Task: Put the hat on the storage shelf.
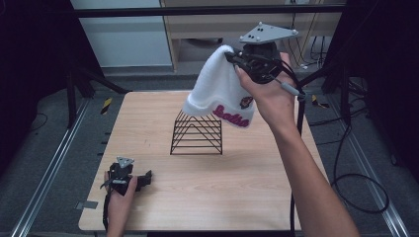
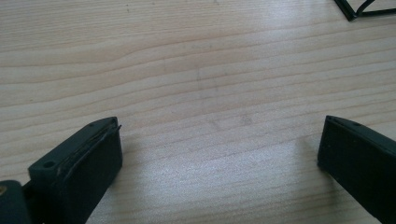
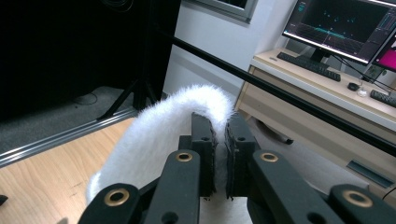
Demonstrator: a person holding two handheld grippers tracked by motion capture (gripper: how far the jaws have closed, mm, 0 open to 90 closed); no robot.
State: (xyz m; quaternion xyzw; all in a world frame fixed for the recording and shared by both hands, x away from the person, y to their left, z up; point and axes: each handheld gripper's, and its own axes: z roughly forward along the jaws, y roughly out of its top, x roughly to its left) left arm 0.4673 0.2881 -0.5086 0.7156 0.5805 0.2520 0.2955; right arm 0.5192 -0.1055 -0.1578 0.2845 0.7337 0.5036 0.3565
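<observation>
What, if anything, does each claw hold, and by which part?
The right claw is shut on the white hat, pinching its top end so it hangs above the black wire rack. The left claw is open, holding nothing.

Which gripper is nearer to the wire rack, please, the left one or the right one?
Right. The right gripper hangs above and behind the wire rack, holding a white hat over it. The left gripper rests open on the table, nearer the person.

Black tongs [image 1: 231, 58] with grey three-cornered plates, trailing cables.
</observation>
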